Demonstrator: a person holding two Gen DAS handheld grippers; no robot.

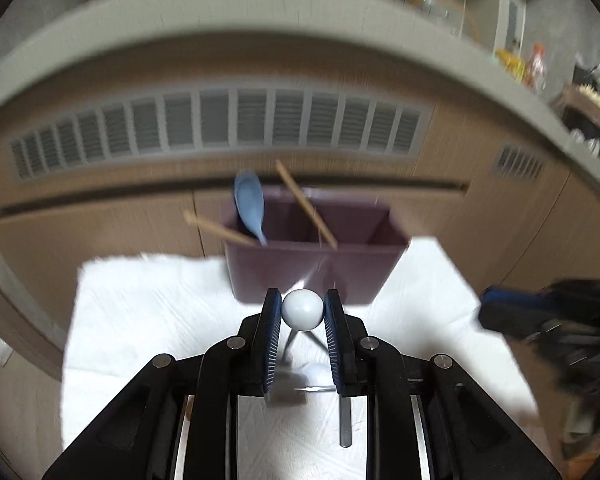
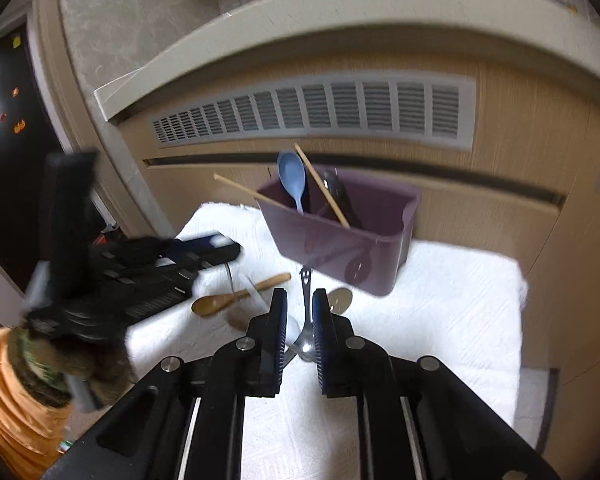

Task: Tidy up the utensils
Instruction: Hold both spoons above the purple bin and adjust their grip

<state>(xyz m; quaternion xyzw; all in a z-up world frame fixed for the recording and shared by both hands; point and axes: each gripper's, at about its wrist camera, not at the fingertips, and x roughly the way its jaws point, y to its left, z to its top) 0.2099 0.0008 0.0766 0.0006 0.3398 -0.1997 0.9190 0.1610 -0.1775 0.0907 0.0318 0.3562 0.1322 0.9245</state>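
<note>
A purple utensil bin (image 1: 312, 268) (image 2: 340, 240) stands on a white towel (image 1: 160, 320) (image 2: 440, 312) and holds a blue spoon (image 1: 250, 206) (image 2: 293, 178) and wooden chopsticks (image 1: 306, 204) (image 2: 322, 186). My left gripper (image 1: 302, 312) is shut on a white spoon (image 1: 302, 310), seen bowl-end on, held above the towel in front of the bin. My right gripper (image 2: 299, 308) is a little open around a metal utensil (image 2: 307, 308) lying on the towel; contact is unclear. A wooden spoon (image 2: 236, 294) lies left of it.
A wooden cabinet with a grey vent (image 1: 220, 124) (image 2: 320, 112) rises behind the bin. The other gripper shows at the right in the left wrist view (image 1: 548, 320) and at the left in the right wrist view (image 2: 112, 272). More utensils (image 1: 312, 376) lie under my left gripper.
</note>
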